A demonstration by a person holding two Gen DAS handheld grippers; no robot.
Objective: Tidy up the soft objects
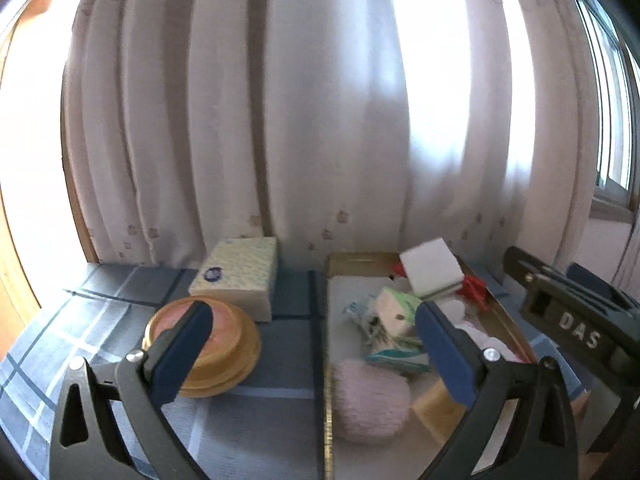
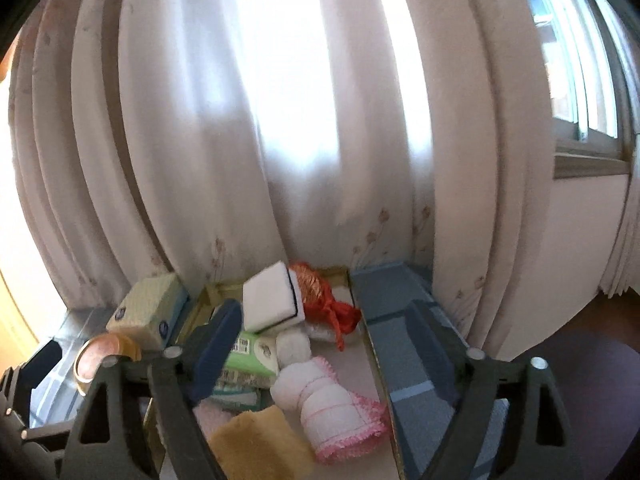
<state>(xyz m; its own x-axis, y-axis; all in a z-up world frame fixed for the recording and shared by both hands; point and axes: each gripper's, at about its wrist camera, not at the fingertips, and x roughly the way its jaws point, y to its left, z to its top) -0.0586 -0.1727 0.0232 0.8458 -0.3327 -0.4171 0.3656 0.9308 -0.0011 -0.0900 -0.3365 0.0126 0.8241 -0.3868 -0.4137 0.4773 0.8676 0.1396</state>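
Backlit curtain [image 1: 320, 120] glare, fisheye blur

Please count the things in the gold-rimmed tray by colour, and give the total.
White: 3, a block sponge, a round ball, a pink-edged rolled cloth
Red: 1, a mesh bag
Green: 1, a tissue pack
Yellow: 1, a towel
Pink: 1, a fluffy cloth
Total: 7
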